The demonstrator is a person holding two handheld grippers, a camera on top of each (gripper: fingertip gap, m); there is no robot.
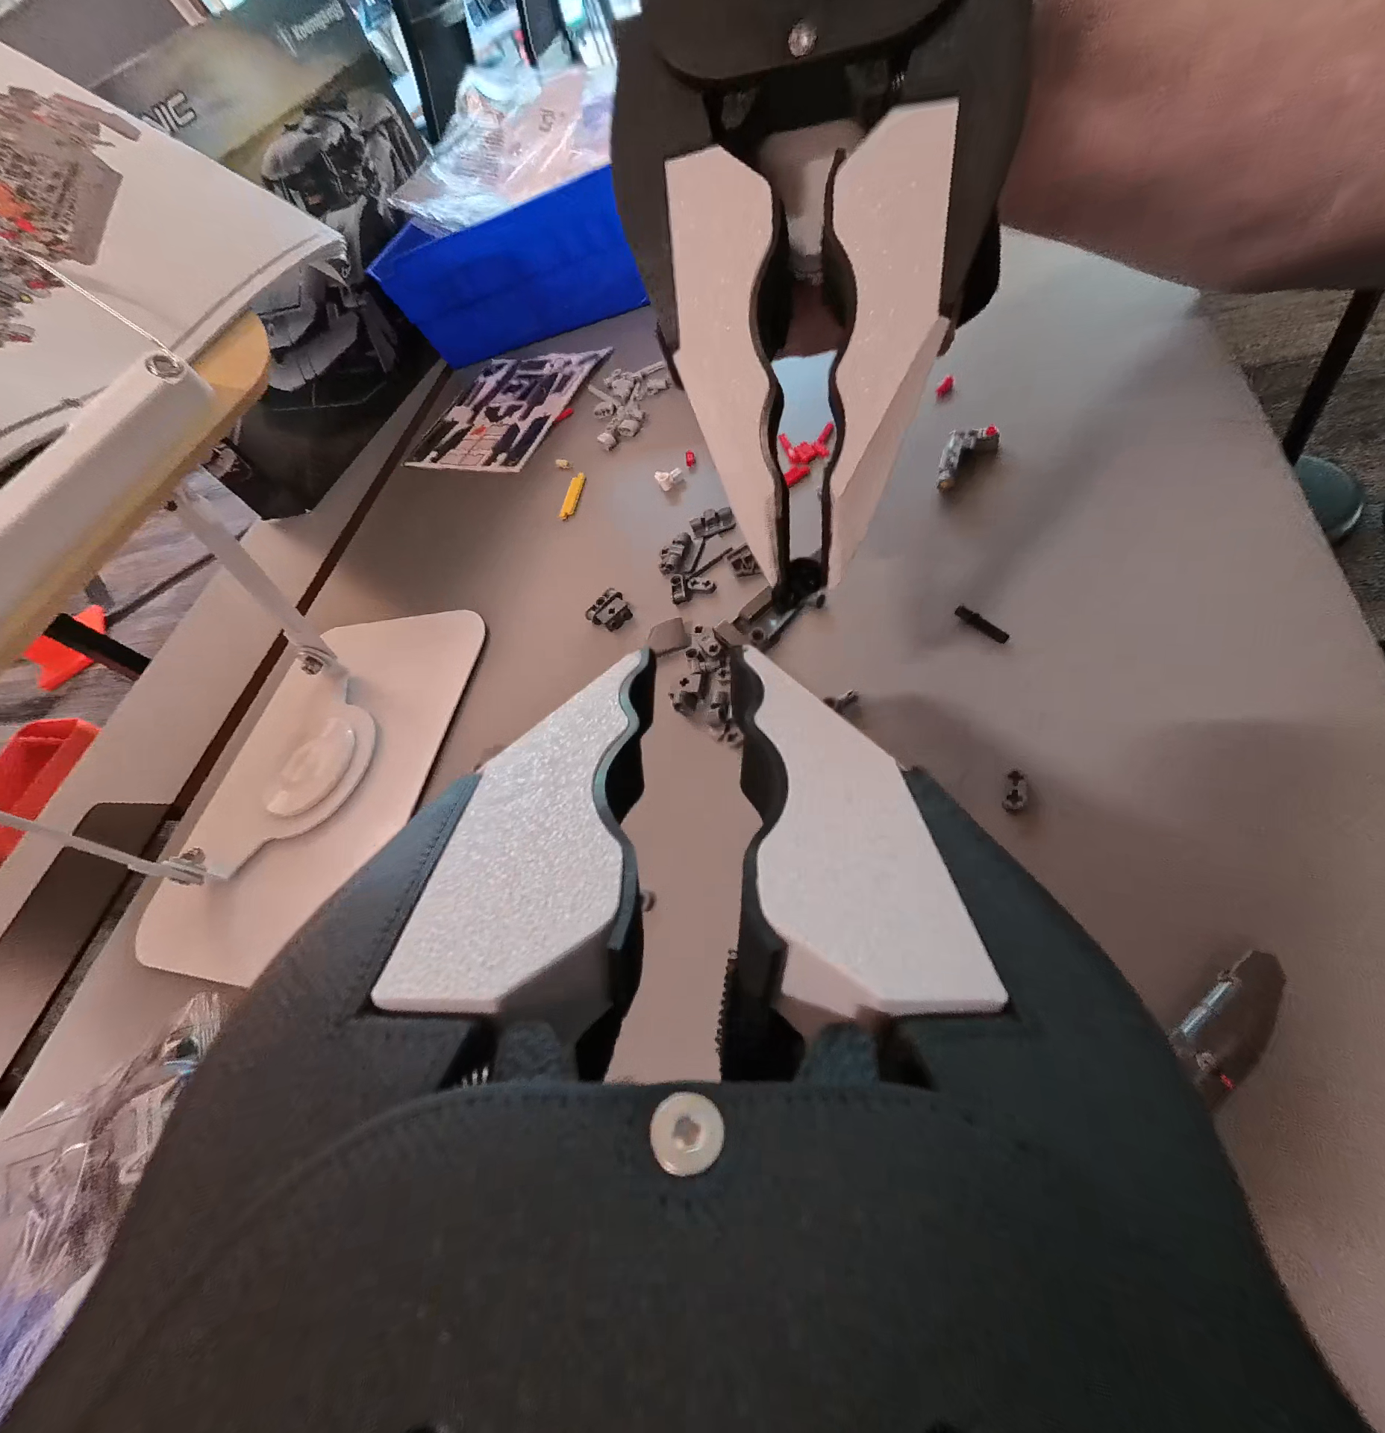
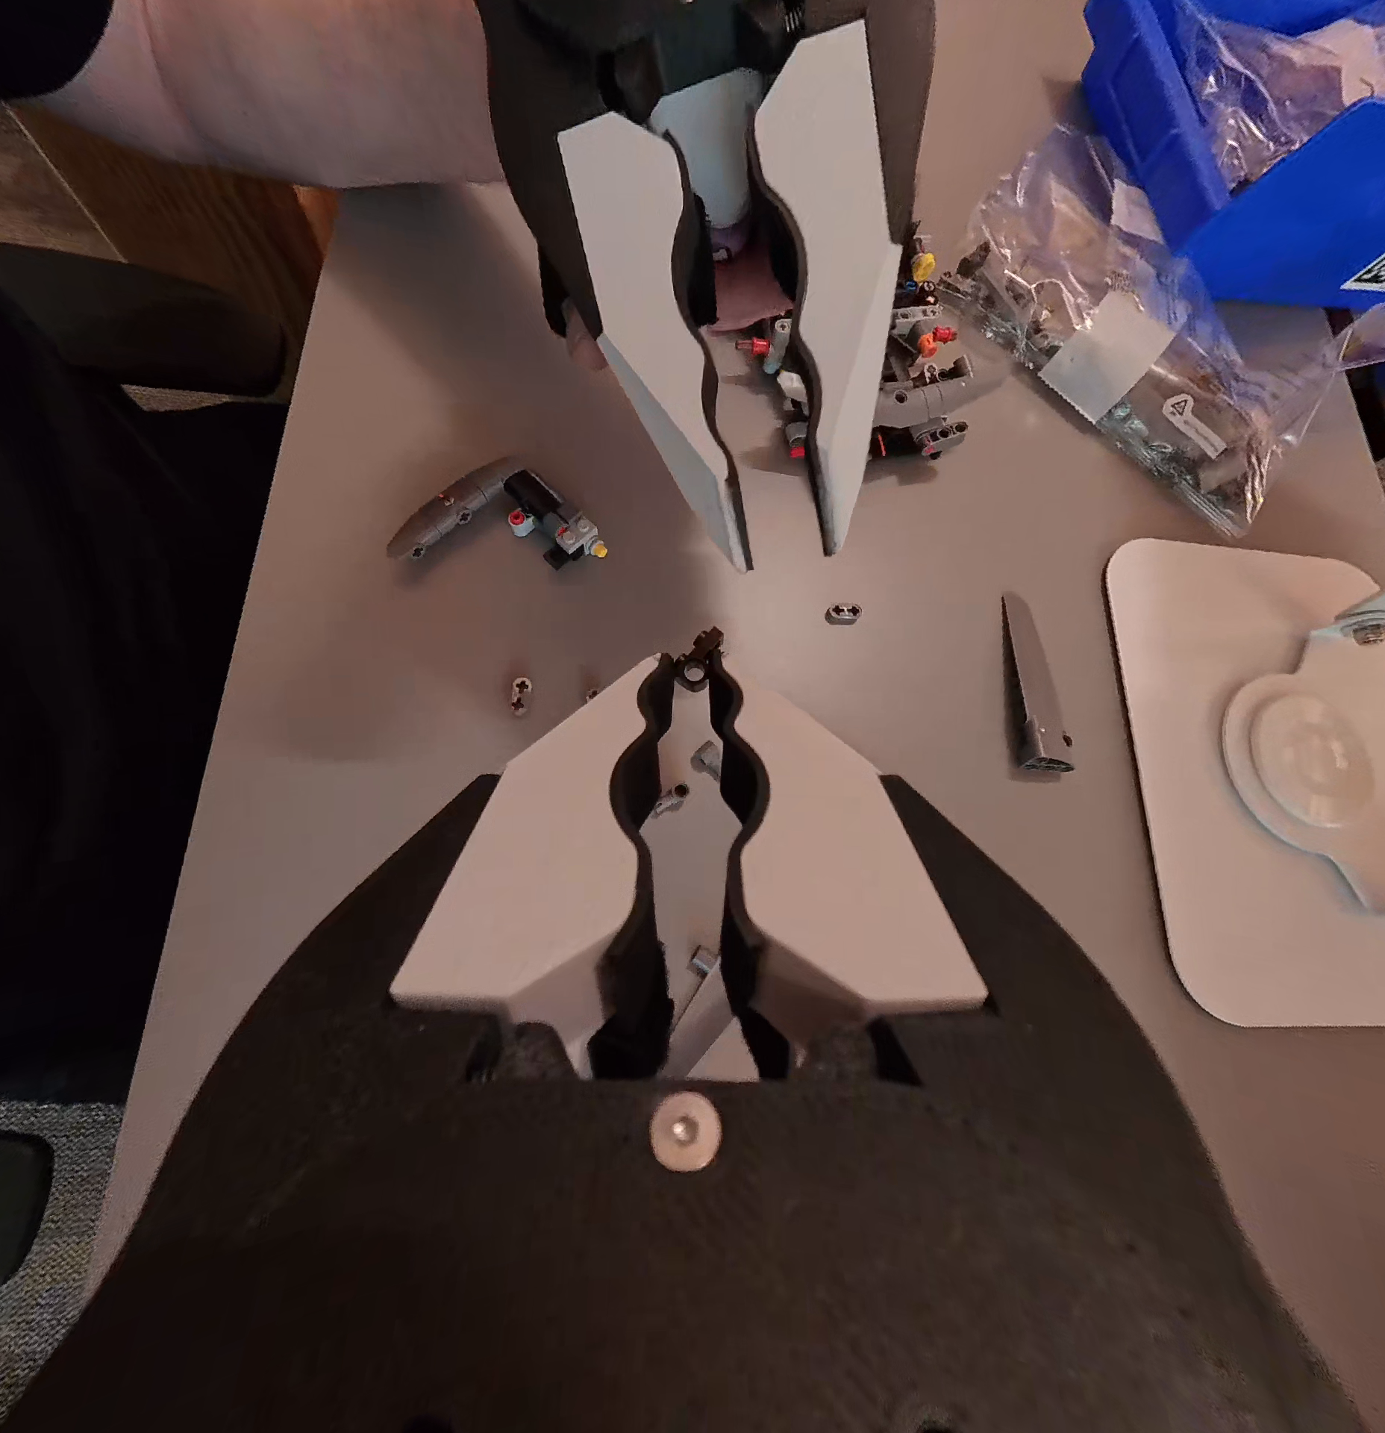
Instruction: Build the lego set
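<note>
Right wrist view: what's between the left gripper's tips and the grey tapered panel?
One small grey two-hole link on the table; otherwise bare, per right wrist view.

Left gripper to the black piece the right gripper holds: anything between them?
Nothing visible. The left gripper is open, tips facing the small black piece pinched in the right gripper. Only bare table shows between them; a grey link lies off to the side.

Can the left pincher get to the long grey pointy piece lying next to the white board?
Probably yes. The left gripper is open with nothing between its fingers, and bare table lies between it and the grey pointed panel. Nothing sits on the panel.
</note>
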